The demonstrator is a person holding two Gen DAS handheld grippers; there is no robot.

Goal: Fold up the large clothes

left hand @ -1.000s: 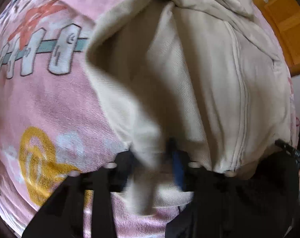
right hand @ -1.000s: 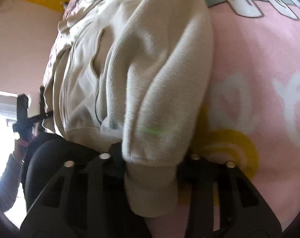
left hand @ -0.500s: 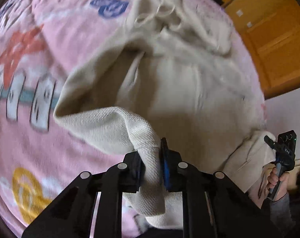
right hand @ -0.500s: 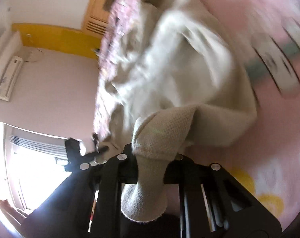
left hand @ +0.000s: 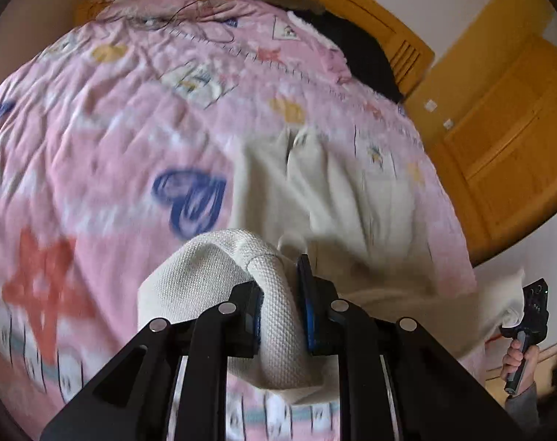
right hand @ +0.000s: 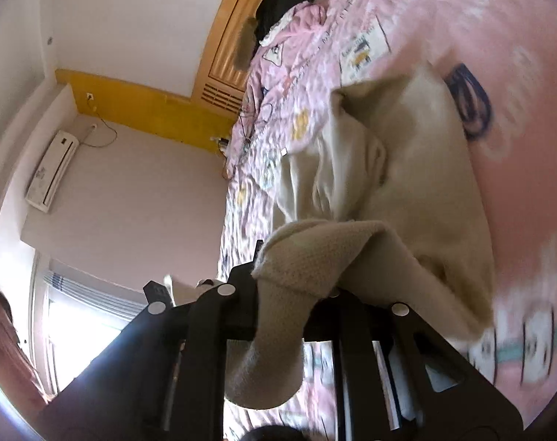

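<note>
Left wrist view: left gripper and right gripper each pinch a corner of the cream garment, lifted over the bed; folding looks barely begun.

1. The right tool's pads are buried under the cream garment's cuff.
2. Motion blur smears the pink blanket's prints.
3. In the left wrist view, the right tool at 4 o'clock is too small to read.
</note>
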